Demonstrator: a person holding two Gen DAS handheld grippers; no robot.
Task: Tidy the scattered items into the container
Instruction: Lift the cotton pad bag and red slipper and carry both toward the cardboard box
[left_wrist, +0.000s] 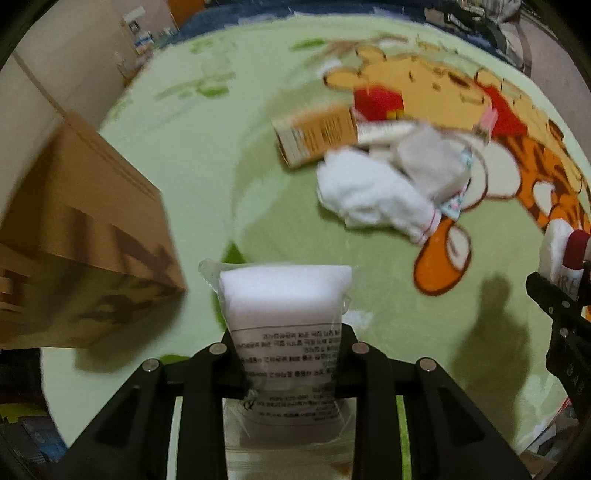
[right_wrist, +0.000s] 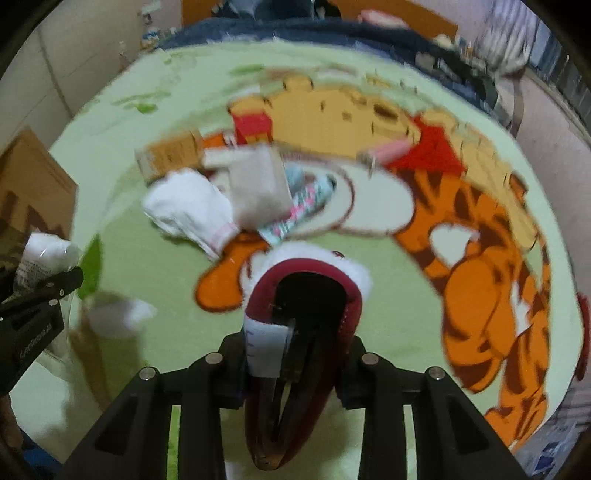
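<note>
My left gripper (left_wrist: 288, 354) is shut on a white sponge in clear printed wrap (left_wrist: 284, 295), held above the green rug. It also shows at the left of the right wrist view (right_wrist: 40, 258). My right gripper (right_wrist: 291, 354) is shut on a dark red slipper with white fluffy trim (right_wrist: 314, 280), also seen at the right edge of the left wrist view (left_wrist: 569, 254). The cardboard box (left_wrist: 81, 221) stands to the left of the left gripper. A pile lies ahead: an orange carton (left_wrist: 317, 134), a white cloth (left_wrist: 369, 192), a grey pouch (left_wrist: 432, 158) and a patterned packet (left_wrist: 456, 199).
The green rug with an orange tiger and bear print (right_wrist: 461, 229) covers the floor. A pink tube (right_wrist: 388, 151) lies beyond the pile. Furniture and clutter (right_wrist: 498, 55) line the far edge. A wall (left_wrist: 55, 74) stands at the left behind the box.
</note>
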